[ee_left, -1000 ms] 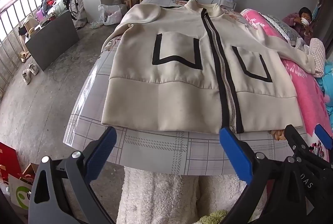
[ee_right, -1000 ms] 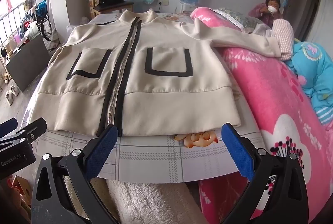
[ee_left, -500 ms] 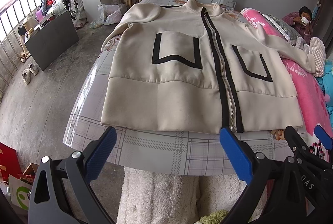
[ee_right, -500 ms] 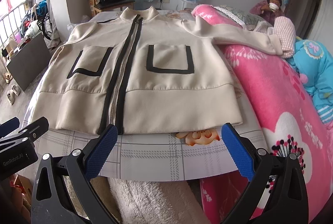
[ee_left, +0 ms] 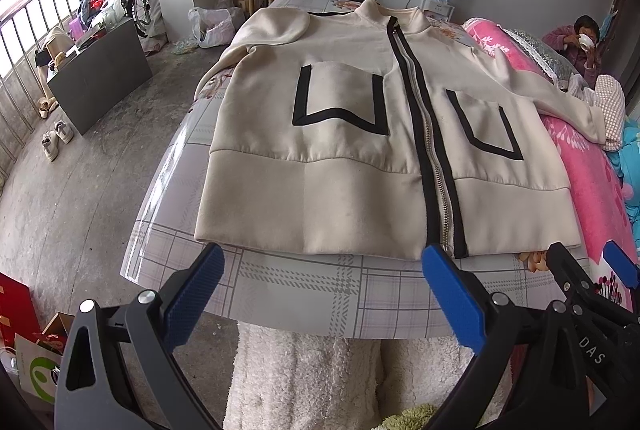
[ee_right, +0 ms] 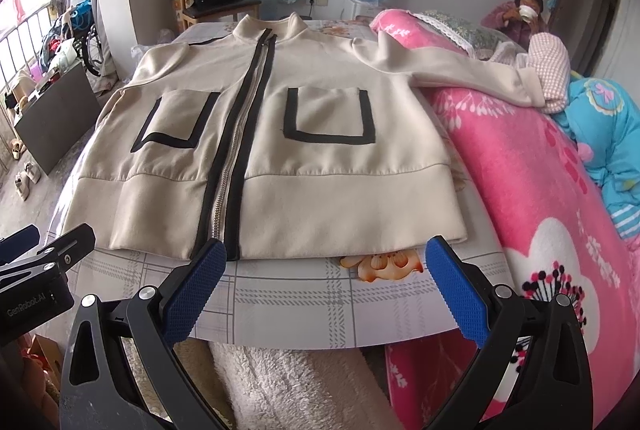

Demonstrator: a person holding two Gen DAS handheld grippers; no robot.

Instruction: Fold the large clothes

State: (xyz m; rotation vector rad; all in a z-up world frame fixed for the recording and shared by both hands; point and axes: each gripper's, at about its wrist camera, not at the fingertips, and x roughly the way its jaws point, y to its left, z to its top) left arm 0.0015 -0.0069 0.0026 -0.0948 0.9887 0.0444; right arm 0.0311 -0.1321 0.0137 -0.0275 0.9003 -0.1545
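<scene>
Two grippers, both with their blue pads spread wide and nothing between them: the left gripper (ee_left: 320, 282) hangs over the near edge of the table (ee_left: 304, 294), and the right gripper (ee_right: 326, 280) hangs beside it, just short of the hem. The cream jacket (ee_left: 360, 134) lies flat and front-up on the plaid tabletop, zipped, collar at the far end. One sleeve (ee_right: 460, 70) trails off to the right over the pink quilt (ee_right: 540, 190); the other sleeve (ee_left: 276, 26) looks tucked near the far left shoulder, though the fisheye bend makes that hard to judge.

Nothing is folded yet, so this is the opening step. To do it well, I'd say gather that stray right sleeve first and lay it across the chest. Pinch only the cuff or the seam, low and firm, so the fabric doesn't bunch. Keep the hem (ee_right: 320, 250) square to the table edge. The zipper (ee_right: 236, 150) makes a good centre line for the side folds.
</scene>
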